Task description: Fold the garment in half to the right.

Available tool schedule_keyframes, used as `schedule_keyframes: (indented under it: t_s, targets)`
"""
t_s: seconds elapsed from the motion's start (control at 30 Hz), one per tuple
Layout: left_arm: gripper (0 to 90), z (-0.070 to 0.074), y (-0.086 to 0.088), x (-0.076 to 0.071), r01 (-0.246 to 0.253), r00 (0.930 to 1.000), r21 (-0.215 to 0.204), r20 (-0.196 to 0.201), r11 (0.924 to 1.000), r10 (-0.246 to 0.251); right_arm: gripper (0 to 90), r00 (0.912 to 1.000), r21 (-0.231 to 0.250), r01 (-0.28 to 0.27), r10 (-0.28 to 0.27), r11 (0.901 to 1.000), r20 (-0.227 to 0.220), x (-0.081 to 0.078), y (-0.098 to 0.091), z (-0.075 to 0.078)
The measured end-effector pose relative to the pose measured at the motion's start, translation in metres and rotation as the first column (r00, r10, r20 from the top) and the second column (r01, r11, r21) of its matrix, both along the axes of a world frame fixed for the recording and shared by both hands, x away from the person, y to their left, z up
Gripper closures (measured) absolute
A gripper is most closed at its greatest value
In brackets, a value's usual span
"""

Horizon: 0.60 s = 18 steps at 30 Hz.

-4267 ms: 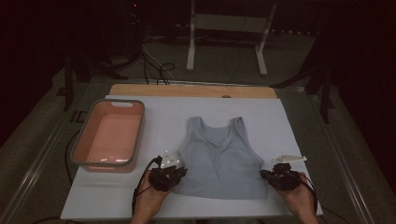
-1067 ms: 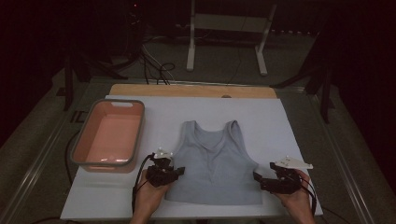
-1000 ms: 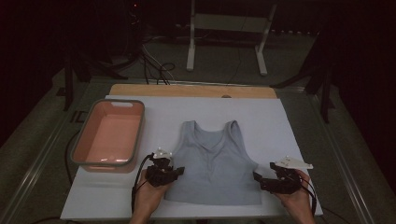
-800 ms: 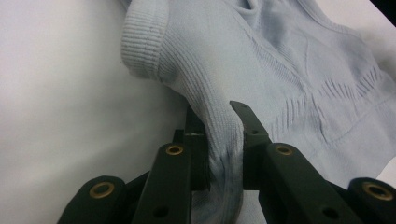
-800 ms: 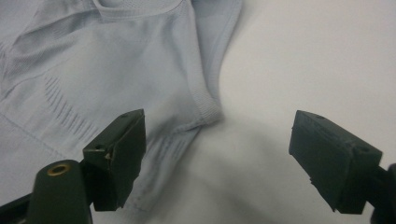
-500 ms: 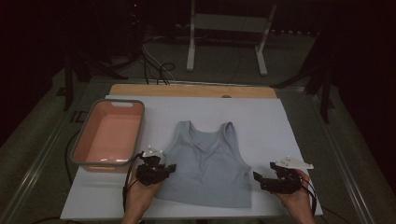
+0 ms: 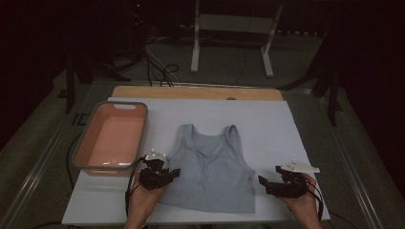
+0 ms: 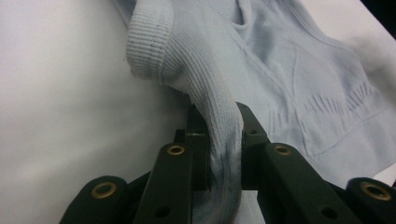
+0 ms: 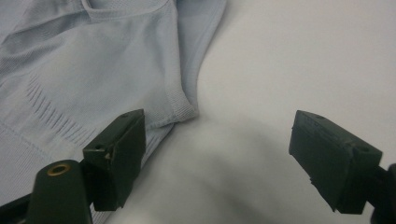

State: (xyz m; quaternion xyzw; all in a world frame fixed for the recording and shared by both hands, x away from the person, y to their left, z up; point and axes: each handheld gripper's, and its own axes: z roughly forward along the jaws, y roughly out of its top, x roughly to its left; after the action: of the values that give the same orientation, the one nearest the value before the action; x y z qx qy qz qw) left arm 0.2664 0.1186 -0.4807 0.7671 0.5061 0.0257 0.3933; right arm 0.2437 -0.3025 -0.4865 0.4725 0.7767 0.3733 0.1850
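Observation:
A pale grey-blue ribbed tank top (image 7: pixel 212 167) lies flat on the white sheet (image 7: pixel 267 124), straps toward the far side. My left gripper (image 7: pixel 167 175) is at its left side edge, shut on a bunched fold of the top (image 8: pixel 219 126) that rises between the jaws. My right gripper (image 7: pixel 263 182) rests on the sheet just right of the top's right side, jaws wide open with nothing between them. In the right gripper view (image 9: pixel 215 154) the top's armhole edge (image 9: pixel 180 105) lies just beside the left jaw, apart from it.
A salmon-pink tub with a grey rim (image 7: pixel 111 138) stands on the left of the sheet, close to my left hand. A wooden board edge (image 7: pixel 196 93) runs along the far side. A white metal stand (image 7: pixel 231 28) and cables are on the floor beyond.
My left gripper has pulled the top's left edge a little leftward and toward the far side, and the top has shifted and skewed with it. The right gripper has stayed put.

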Motion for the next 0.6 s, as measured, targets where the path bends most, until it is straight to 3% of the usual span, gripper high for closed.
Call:
schedule_keyframes:
  t_s: [0.6]
  targets:
    - [79.9,0.011,-0.012,0.0,0.034,0.9993,-0.035,0.013,0.9988,-0.034,18.9,1.0,0.007,-0.005,0.005,1.0,0.006,0.001,0.002,0.0]
